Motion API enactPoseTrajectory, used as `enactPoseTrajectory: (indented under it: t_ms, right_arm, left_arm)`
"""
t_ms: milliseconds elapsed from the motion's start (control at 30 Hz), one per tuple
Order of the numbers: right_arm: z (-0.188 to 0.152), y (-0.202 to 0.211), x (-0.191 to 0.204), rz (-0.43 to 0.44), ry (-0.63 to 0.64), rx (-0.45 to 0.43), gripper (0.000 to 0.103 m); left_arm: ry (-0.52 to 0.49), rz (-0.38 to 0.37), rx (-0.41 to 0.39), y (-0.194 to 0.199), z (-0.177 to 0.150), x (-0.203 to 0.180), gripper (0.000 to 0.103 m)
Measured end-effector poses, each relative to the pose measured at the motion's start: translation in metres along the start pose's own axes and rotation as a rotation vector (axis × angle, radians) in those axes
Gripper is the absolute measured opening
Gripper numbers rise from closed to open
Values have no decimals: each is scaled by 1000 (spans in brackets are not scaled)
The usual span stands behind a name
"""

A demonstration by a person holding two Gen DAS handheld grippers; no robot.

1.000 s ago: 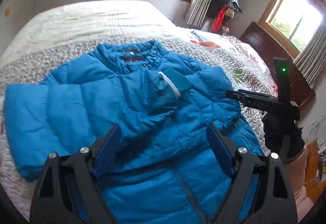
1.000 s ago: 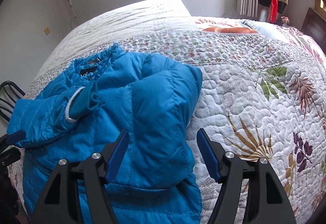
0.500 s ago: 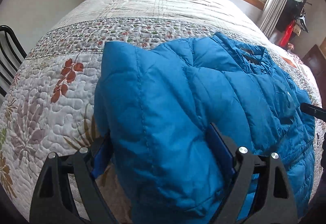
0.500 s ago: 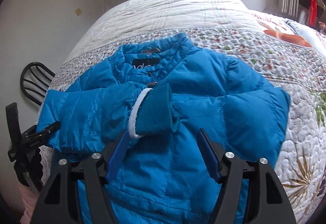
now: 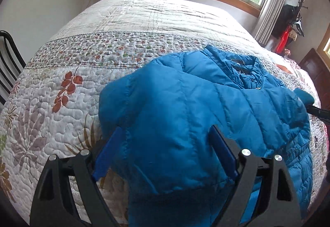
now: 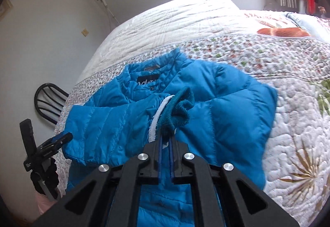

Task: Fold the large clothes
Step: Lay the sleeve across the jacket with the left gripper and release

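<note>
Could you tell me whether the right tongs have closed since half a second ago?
Yes. The right tongs, earlier wide open, are now shut on the teal cuff of the blue jacket.

Only partly legible: white lettering on a black neck label (image 6: 148, 82) inside the collar of the blue jacket (image 6: 216, 107), too blurred to make out. Small white print on the left gripper (image 6: 49, 149) body, likewise unreadable. Nothing else lettered.

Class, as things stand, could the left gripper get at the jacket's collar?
Probably yes. The left gripper is open over the blue jacket, and the collar lies uncovered ahead; only puffy jacket fabric lies between.
</note>
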State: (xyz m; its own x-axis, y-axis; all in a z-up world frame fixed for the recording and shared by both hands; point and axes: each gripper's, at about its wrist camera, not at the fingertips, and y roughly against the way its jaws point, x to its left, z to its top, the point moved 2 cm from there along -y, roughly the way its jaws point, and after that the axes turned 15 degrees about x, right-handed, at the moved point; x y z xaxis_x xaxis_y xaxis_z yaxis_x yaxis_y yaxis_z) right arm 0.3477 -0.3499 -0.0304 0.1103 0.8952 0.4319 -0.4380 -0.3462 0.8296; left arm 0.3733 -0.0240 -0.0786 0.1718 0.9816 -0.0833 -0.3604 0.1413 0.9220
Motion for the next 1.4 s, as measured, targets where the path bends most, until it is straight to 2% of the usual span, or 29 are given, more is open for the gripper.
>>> enactPoseTrajectory:
  t_ms: [100, 200, 300, 367, 433, 467, 533, 567, 633, 733, 867, 933, 1000, 1033, 1067, 1133, 1400]
  right_arm:
    - [-4, 6, -18, -42, -33, 9, 5]
    - [-9, -17, -32, -81, -70, 76, 5]
    - [-16, -43, -41, -117, -86, 127, 5]
    - [-19, -47, -42, -131, -82, 133, 5]
    - [-21, -34, -38, -157, -85, 112, 7]
    - [-22, -25, -36, -182, -86, 86, 13]
    - [-22, -1, -25, -234, -72, 10, 17]
    - [-21, 7, -20, -225, -59, -16, 19]
    - [-22, 14, -5, -153, -14, -31, 19]
    - [-21, -3, 17, -105, 51, 9, 19]
    - [-19, -33, 22, -218, 69, 54, 19]
    - [-19, -43, 16, -233, 50, 86, 19]
    - [-20, -51, 6, -235, 15, 116, 19]
    - [-21, -54, 0, -233, -5, 131, 23]
    - [-23, -60, -7, -209, -25, 147, 29]
    - [-25, -68, -15, -174, -29, 159, 30]
    - [-29, -66, -11, -203, -3, 136, 30]
  left_arm:
    - [-22, 23, 18, -11, 4, -8, 86]
    - [-47, 76, 28, -27, 4, -13, 89]
    - [-43, 57, 25, -32, 4, -8, 91]
    - [-39, 37, 27, -31, 5, -5, 91]
    - [-29, 24, 27, -25, 4, -2, 90]
    - [-21, 14, 21, -19, 2, -1, 88]
    - [-22, -18, -9, -3, 0, -5, 88]
    - [-31, -32, -20, 5, -2, -10, 88]
    - [-52, -34, -30, 13, -7, -23, 88]
    - [-82, -24, 3, 6, -12, -40, 89]
    - [-98, 59, 35, -20, -13, -44, 89]
    - [-105, 61, 45, -27, -13, -41, 91]
    - [-107, 37, 63, -32, -11, -36, 92]
    - [-100, 17, 74, -35, -10, -33, 93]
    - [-93, -1, 83, -37, -9, -29, 93]
    - [-91, -16, 86, -39, -9, -26, 93]
    - [-106, 34, 59, -44, -12, -33, 96]
